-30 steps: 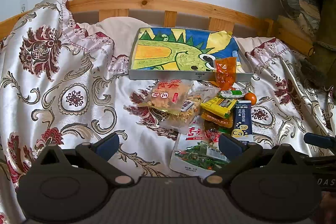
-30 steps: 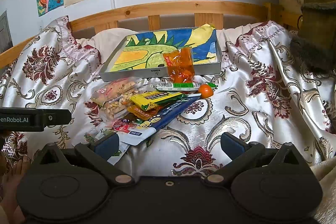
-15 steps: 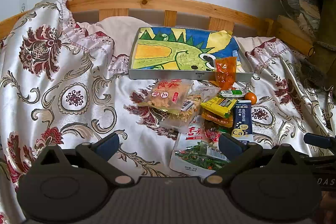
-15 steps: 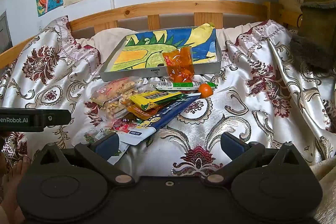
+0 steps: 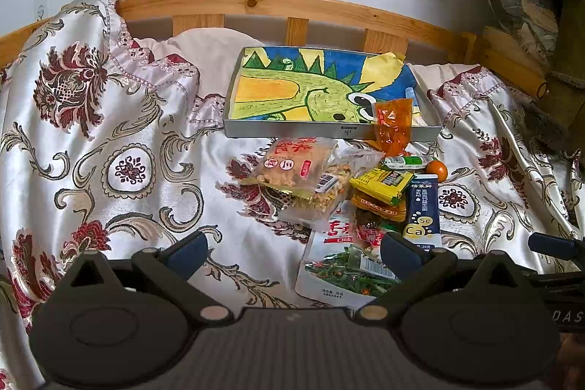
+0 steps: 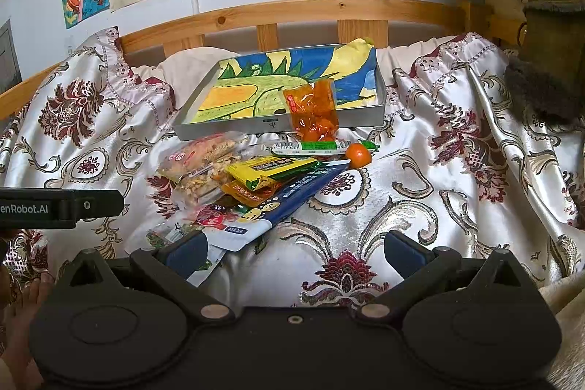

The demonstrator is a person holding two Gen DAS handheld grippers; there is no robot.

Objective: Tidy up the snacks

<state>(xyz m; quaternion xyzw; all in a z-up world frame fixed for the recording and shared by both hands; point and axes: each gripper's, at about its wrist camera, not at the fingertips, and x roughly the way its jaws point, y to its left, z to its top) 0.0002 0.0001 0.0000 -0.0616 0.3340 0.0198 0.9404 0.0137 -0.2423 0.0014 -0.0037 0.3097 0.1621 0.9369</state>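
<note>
A pile of snack packets lies on the bed in front of a grey tray (image 5: 292, 132) lined with a dinosaur drawing; the tray also shows in the right wrist view (image 6: 226, 132). An orange packet (image 5: 393, 127) leans on the tray's front rim (image 6: 310, 114). Below lie a clear nut bag (image 5: 292, 170), a yellow packet (image 5: 380, 183), a dark blue sachet (image 5: 420, 207), a green stick (image 6: 321, 147), a small orange fruit (image 6: 358, 154) and a white packet (image 5: 340, 276). My left gripper (image 5: 292, 251) is open above the bed, near the white packet. My right gripper (image 6: 292, 249) is open, right of the pile.
The bed has a silky floral cover (image 5: 109, 134) with folds, and a wooden headboard (image 5: 292, 6) behind the tray. Drawings hang on the wall. Draped fabric (image 6: 548, 61) hangs at the right. The left gripper's body (image 6: 55, 207) shows at the right wrist view's left edge.
</note>
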